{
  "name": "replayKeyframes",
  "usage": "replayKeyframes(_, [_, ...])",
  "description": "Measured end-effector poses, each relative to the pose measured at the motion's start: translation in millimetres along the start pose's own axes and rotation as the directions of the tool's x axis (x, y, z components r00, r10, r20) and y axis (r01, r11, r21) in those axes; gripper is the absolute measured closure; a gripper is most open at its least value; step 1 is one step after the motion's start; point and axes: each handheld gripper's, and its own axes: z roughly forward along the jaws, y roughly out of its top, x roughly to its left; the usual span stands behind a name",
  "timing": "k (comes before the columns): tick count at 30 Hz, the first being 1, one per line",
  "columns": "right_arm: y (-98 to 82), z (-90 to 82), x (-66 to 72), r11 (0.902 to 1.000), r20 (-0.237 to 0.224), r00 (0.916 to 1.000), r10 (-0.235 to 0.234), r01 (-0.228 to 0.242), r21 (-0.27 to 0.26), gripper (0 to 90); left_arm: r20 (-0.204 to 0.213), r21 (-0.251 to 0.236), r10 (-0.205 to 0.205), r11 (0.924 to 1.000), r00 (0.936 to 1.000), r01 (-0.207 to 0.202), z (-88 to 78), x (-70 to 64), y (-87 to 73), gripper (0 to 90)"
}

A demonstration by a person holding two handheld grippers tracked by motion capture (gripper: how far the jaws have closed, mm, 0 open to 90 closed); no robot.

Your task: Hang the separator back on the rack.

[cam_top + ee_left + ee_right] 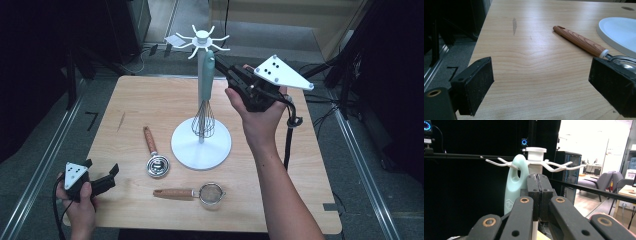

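We see the whisk (205, 95) hanging on the white stand (201, 145). Beside its handle, the right gripper (231, 74) has jaws together – empty. Our left gripper (102, 177) rests near the stand's base, jaws apart.

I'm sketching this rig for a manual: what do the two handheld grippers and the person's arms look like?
Both grippers, left and right, are black with flat padded jaws. Each carries a grey three-cornered plate with black dots and trails a black cable. Brass-coloured rivets dot the right gripper's linkage. The forearms are bare, with no sleeves in sight.

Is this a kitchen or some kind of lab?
Probably a lab or office workroom, not a kitchen: the wooden table sits inside a metal frame, cameras watch from dark stands, and office chairs stand behind.
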Motion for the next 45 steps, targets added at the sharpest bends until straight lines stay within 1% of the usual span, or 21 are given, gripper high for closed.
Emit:
replayKeyframes(2, [1.1,-0.1,5.3,1.0,-0.001,1.0,0.004,-0.004,0.004,90.0,0.0,0.003,0.006,1.0,1.0,-0.006,-0.1,-0.2,0.1,5.7])
replayKeyframes(4, [1.0,-0.1,8.0,1.0,0.001,1.0,-0.006,0.006,0.007,90.0,0.001,0.002,0.0,1.0,1.0,0.0,0.2,-0.1,0.1,5.7])
replayKeyframes(6, [-0.2,-0.7,10.3,0.9996,0.015,0.9996,-0.022,0.022,0.015,90.0,0.002,0.007,0.0,1.0,1.0,0.0,0.1,0.3,0.3,5.7])
replayKeyframes(7, [-1.7,-1.8,10.1,0.9998,0.021,0.9997,-0.012,0.012,0.015,90.0,0.001,0.007,0.001,1.0,1.0,-0.001,0.2,0.2,0.3,5.6])
replayKeyframes(10, [-6.4,-6.0,8.0,0.9996,0.048,0.9988,0.012,-0.013,0.025,89.8,-0.001,0.003,0.002,1.0,1.0,-0.002,0.2,-0.2,0.1,5.7])
replayKeyframes(12, [-10.8,-10.2,5.7,0.9992,0.058,0.9982,0.016,-0.018,0.037,89.0,0.002,0.007,0.0,1.0,1.0,0.0,0.1,0.3,0.3,5.7])
replayKeyframes(16, [-21.3,-20.8,1.8,0.9977,0.097,0.9953,-0.005,-0.002,0.067,87.7,0.002,0.011,-0.002,0.9999,1.0,0.002,0.4,0.7,0.5,5.6])
replayKeyframes(22, [-42.3,-39.0,-6.0,0.992,0.155,0.9878,-0.016,-0.004,0.127,85.4,0.004,0.008,-0.006,0.9999,1.0,0.006,0.4,1.0,0.4,5.7])
replayKeyframes(25, [-58.0,-49.0,-11.5,0.9859,0.179,0.9836,-0.021,-0.01,0.167,84.1,0.006,0.008,-0.007,0.9999,1.0,0.007,0.6,1.1,0.4,5.7])
replayKeyframes(28, [-72.6,-57.9,-16.7,0.9804,0.199,0.9798,-0.023,-0.017,0.197,83.0,0.005,0.008,-0.005,1.0,1.0,0.005,0.5,0.8,0.4,5.7])
replayKeyframes(30, [-82.4,-64.9,-19.4,0.9757,0.221,0.975,-0.023,-0.027,0.217,82.3,0.004,0.01,-0.003,0.9999,1.0,0.003,0.3,0.7,0.4,5.7])
replayKeyframes(33, [-92.1,-72.2,-21.8,0.9728,0.229,0.9734,-0.013,-0.041,0.228,81.7,0.007,0.013,0.0,0.9999,1.0,0.0,0.3,-0.2,0.2,5.6])
replayKeyframes(34, [-103.3,-79.6,-23.4,0.9684,0.238,0.9711,-0.008,-0.052,0.244,81.0,0.005,0.018,0.009,0.9998,0.9999,-0.009,0.2,-0.9,0.3,5.7])
replayKeyframes(35, [-106.9,-81.9,-23.8,0.9662,0.243,0.9701,-0.008,-0.055,0.252,80.5,0.002,0.016,0.01,0.9998,0.9999,-0.01,0.5,-1.4,0.2,5.7])
replayKeyframes(36, [-106.9,-81.9,-23.8,0.9662,0.243,0.9701,-0.008,-0.055,0.252,80.5,0.002,0.016,0.01,0.9998,0.9999,-0.01,0.5,-1.4,0.2,5.7])
replayKeyframes(37, [-117.8,-88.2,-24.9,0.9603,0.251,0.968,0.0,-0.07,0.27,79.3,-0.001,0.017,0.01,0.9998,0.9999,-0.01,0.4,-1.7,0.2,5.7])
replayKeyframes(38, [-121.4,-90.2,-25.3,0.958,0.255,0.967,-0.003,-0.07,0.278,78.9,0.0,0.016,0.009,0.9998,1.0,-0.009,0.5,-1.6,0.2,5.7])
replayKeyframes(41, [-135.4,-97.4,-24.7,0.9487,0.255,0.9669,0.009,-0.089,0.303,76.5,0.009,0.023,0.013,0.9996,0.9999,-0.013,0.2,-1.9,0.2,5.7])
replayKeyframes(43, [-144.6,-102.0,-23.3,0.9417,0.254,0.9672,0.01,-0.095,0.323,74.6,0.011,0.035,0.021,0.9991,0.9997,-0.021,0.4,-2.7,0.5,5.7])
replayKeyframes(45, [-153.5,-106.2,-21.0,0.9335,0.249,0.9682,0.021,-0.108,0.342,73.5,0.011,0.048,0.032,0.9983,0.9994,-0.033,0.7,-4.3,0.3,5.7])
